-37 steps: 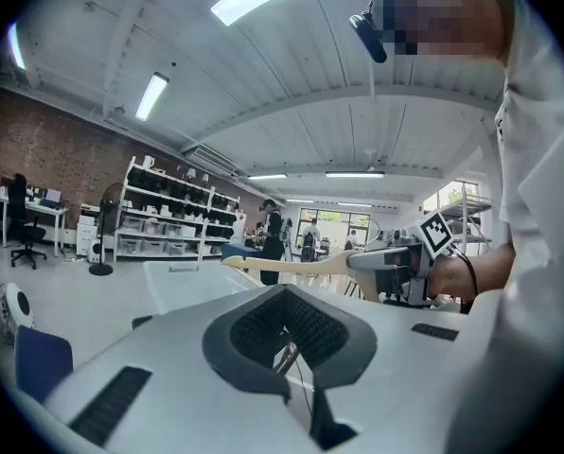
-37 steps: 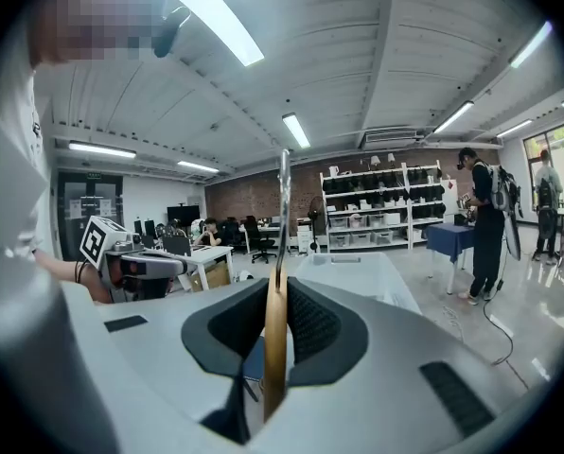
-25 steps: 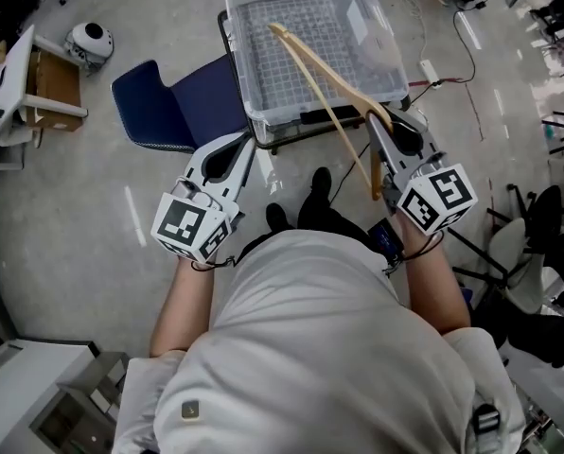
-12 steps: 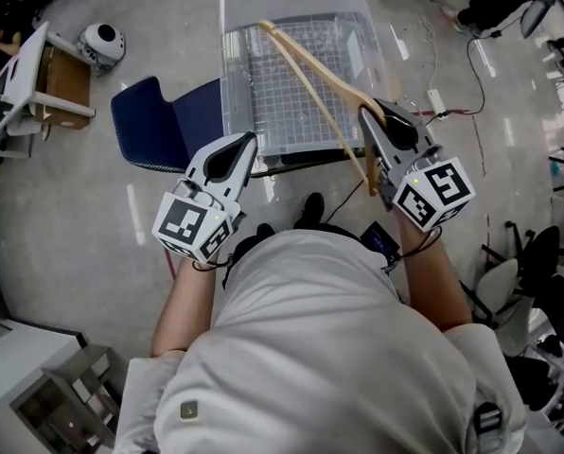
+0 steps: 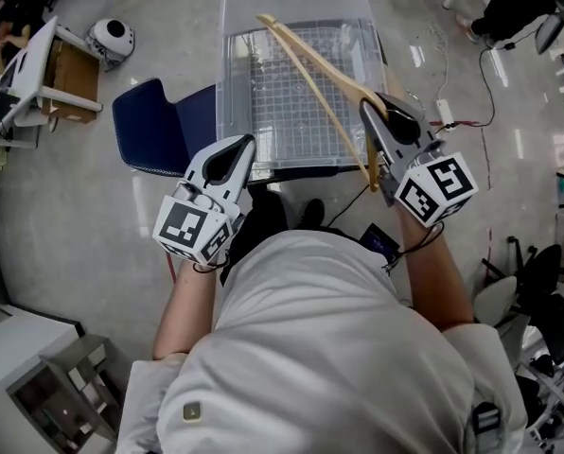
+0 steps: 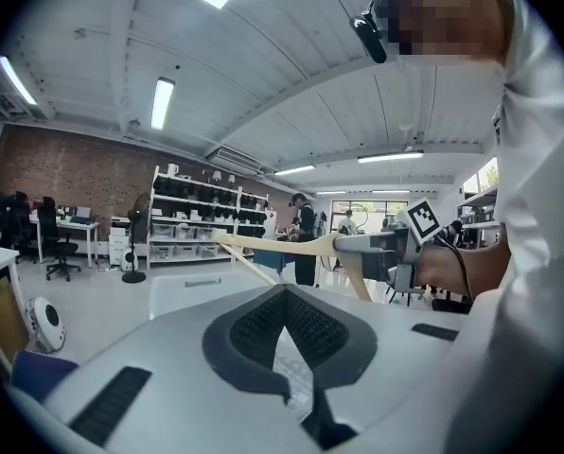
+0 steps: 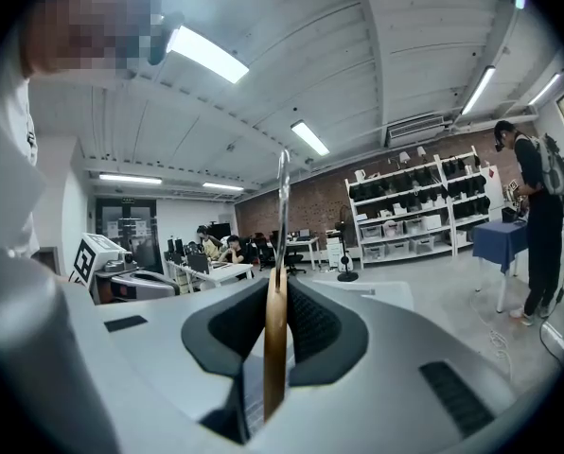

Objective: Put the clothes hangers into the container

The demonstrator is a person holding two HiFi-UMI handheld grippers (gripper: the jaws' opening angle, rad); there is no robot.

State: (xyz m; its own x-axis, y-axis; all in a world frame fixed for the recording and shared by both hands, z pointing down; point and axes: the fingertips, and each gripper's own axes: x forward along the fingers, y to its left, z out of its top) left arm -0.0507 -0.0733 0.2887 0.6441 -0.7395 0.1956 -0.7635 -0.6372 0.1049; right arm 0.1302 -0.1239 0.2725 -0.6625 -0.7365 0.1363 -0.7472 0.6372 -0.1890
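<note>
A clear plastic container (image 5: 231, 83) with a grid-patterned bottom stands on the floor in front of me. My right gripper (image 5: 369, 110) is shut on a wooden clothes hanger (image 5: 310, 74), whose long arm reaches out over the container's open top. In the right gripper view the hanger (image 7: 275, 348) stands edge-on between the pads, its metal hook rising above. My left gripper (image 5: 248, 143) is shut with nothing in it, at the container's near left corner. In the left gripper view the hanger (image 6: 282, 245) crosses above the container (image 6: 197, 287).
A dark blue chair (image 5: 159, 121) stands left of the container. Farther left are a cardboard box (image 5: 69, 74) by a white table and a round white device (image 5: 112, 38). Cables and a power strip (image 5: 443, 112) lie on the floor at right.
Both grippers have moved forward to the container, which now lies squarely ahead. The hanger's arm now reaches farther across the container's open top.
</note>
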